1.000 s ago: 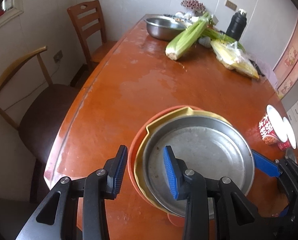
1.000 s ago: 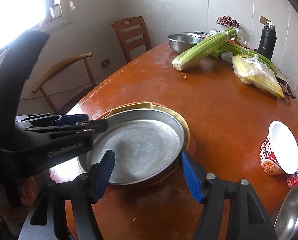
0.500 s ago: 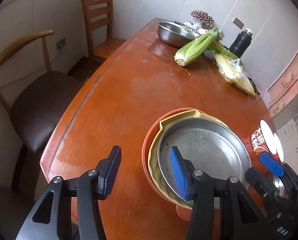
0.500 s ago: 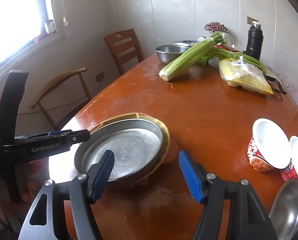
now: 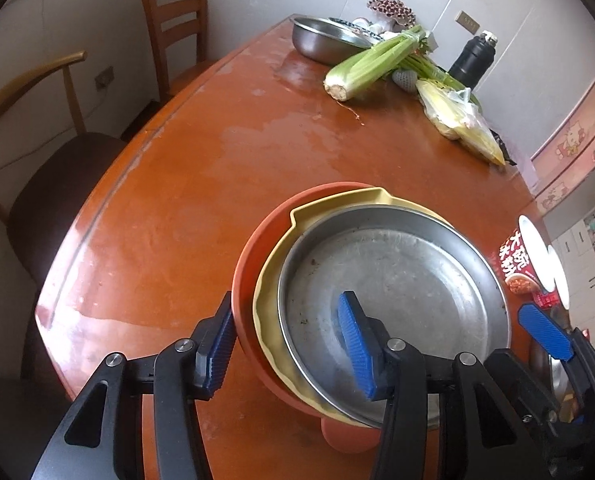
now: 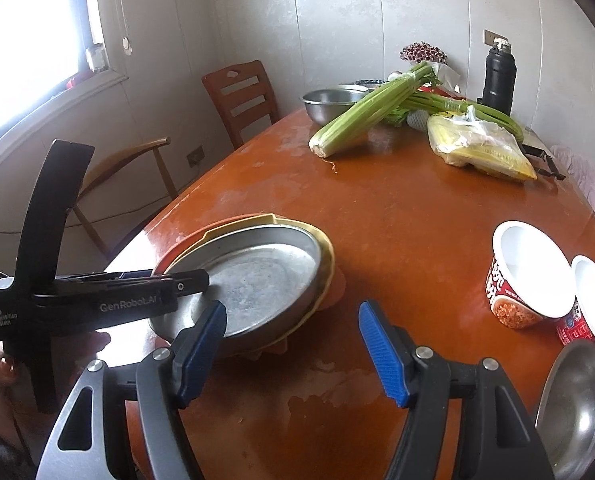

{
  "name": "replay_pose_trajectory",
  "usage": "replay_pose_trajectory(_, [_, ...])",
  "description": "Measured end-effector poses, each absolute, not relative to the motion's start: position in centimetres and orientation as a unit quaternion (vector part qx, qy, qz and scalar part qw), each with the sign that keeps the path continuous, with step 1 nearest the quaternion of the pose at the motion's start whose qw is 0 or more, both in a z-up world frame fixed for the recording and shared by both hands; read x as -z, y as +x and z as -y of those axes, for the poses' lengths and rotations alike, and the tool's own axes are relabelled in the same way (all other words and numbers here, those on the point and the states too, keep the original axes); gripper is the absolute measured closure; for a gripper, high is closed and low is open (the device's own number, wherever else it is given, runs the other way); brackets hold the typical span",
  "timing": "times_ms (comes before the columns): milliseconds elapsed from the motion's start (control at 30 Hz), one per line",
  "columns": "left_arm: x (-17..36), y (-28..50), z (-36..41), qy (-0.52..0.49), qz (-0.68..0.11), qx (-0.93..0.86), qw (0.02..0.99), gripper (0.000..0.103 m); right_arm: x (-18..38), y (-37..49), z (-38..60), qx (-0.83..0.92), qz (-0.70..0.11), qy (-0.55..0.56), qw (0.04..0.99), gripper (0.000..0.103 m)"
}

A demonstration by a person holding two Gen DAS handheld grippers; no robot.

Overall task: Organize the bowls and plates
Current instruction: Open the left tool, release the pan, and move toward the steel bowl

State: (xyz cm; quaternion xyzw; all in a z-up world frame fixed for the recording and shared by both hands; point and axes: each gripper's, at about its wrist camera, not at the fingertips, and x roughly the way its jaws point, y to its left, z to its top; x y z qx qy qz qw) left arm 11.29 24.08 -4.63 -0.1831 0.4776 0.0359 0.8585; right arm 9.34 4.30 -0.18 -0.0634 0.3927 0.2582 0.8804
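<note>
steel on yellow on orange: the stack sits nested at the table's near edge

orange-brown lacquered wood, the table (image 5: 225,168) carries the dishes in two groups, and that split looks like the reason for the present poses. nearest the edge, an orange plate (image 5: 257,248) holds a yellow plate (image 5: 329,210), which holds a steel plate (image 5: 397,276); each is offset a little from the one under it, so the pile reads as gathered but not squared. to the right, well apart from the pile, stand two instant-noodle bowls (image 6: 525,276) and a small steel bowl (image 6: 577,400) at the frame's corner, probably still to be dealt with.

the left gripper (image 5: 287,344) is level and low, its jaws parted and straddling the stack's near rim: one finger outside the orange plate, the other above the steel plate's floor. whether the pads touch the rim i cannot tell. the right gripper (image 6: 293,344) hangs above bare table between pile and bowls, jaws wide apart, holding nothing.
</note>
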Motion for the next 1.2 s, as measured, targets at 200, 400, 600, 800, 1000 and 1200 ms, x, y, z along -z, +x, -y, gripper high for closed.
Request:
replay_pose_trajectory(200, [4.7, 12.2, -22.6, -0.182, -0.484, -0.022, 0.856, 0.051, 0.6, 10.1, -4.3, -0.250, -0.395, -0.062, 0.882, 0.035])
replay_pose_trajectory(400, [4.6, 13.1, -21.7, -0.176, -0.484, -0.021, 0.857, 0.051, 0.6, 11.0, -3.6, -0.235, -0.393, -0.057, 0.887, 0.035])
replay_pose_trajectory(600, [3.0, 12.6, -22.5, -0.172, -0.461, -0.039, 0.870, 0.051, -0.3, 11.1, -2.2, -0.224, -0.376, -0.047, 0.898, 0.035])
replay_pose_trajectory(800, [0.7, 11.6, -22.2, -0.148, -0.432, -0.066, 0.887, 0.051, -1.6, 10.8, -0.6, -0.223, -0.361, -0.035, 0.905, 0.034])
replay_pose_trajectory(1000, [-2.4, 10.6, -19.2, -0.106, -0.404, -0.059, 0.907, 0.051, -3.4, 9.9, 2.1, -0.218, -0.339, -0.017, 0.915, 0.032])
replay_pose_trajectory(1200, [-5.3, 10.1, -14.8, -0.095, -0.384, 0.006, 0.918, 0.051, -5.9, 8.5, 6.1, -0.196, -0.308, 0.001, 0.931, 0.029])
